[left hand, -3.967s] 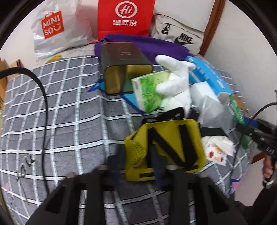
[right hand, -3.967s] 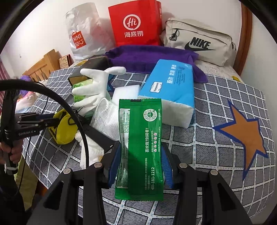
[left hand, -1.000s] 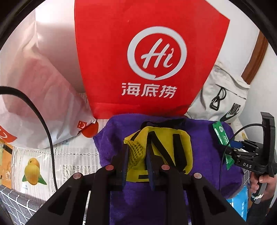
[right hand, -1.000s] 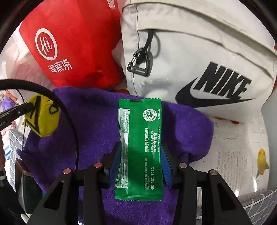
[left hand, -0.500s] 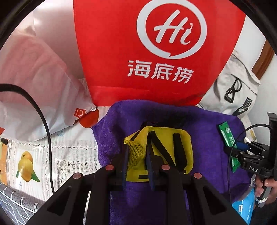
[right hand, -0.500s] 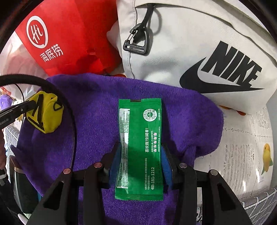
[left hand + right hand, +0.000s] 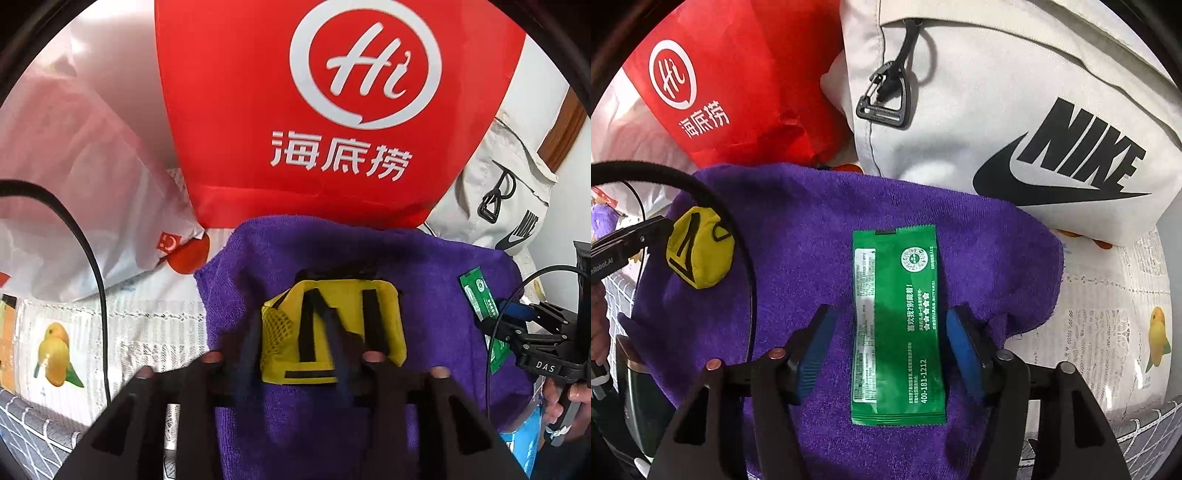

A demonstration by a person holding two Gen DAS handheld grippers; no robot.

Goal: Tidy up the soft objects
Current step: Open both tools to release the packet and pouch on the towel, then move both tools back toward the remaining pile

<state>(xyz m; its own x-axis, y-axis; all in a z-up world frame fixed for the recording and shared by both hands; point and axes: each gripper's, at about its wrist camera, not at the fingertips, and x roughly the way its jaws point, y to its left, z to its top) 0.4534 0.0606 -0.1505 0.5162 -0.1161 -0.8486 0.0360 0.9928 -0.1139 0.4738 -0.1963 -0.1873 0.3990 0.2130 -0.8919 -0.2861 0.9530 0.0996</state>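
Now both claws have just been opening: the right gripper (image 7: 888, 354) stands clear around the green "400-181-1212" packet (image 7: 897, 328); the left gripper (image 7: 295, 343) blurs apart around the yellow pouch (image 7: 332, 328), below the red "Hi" bag (image 7: 332, 122) and NIKE bag (image 7: 1034, 122).

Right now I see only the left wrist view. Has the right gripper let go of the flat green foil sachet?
Observer: Yes. The right gripper has just been opening; its blue pads stand clear of the green sachet between them.
Operator: Does it lie flat?
Observer: Yes, its whole length rests on the purple terry towel.
Operator: Does it touch the white fabric bag with the black logo?
Observer: No. Bare towel shows between it and the white bag.
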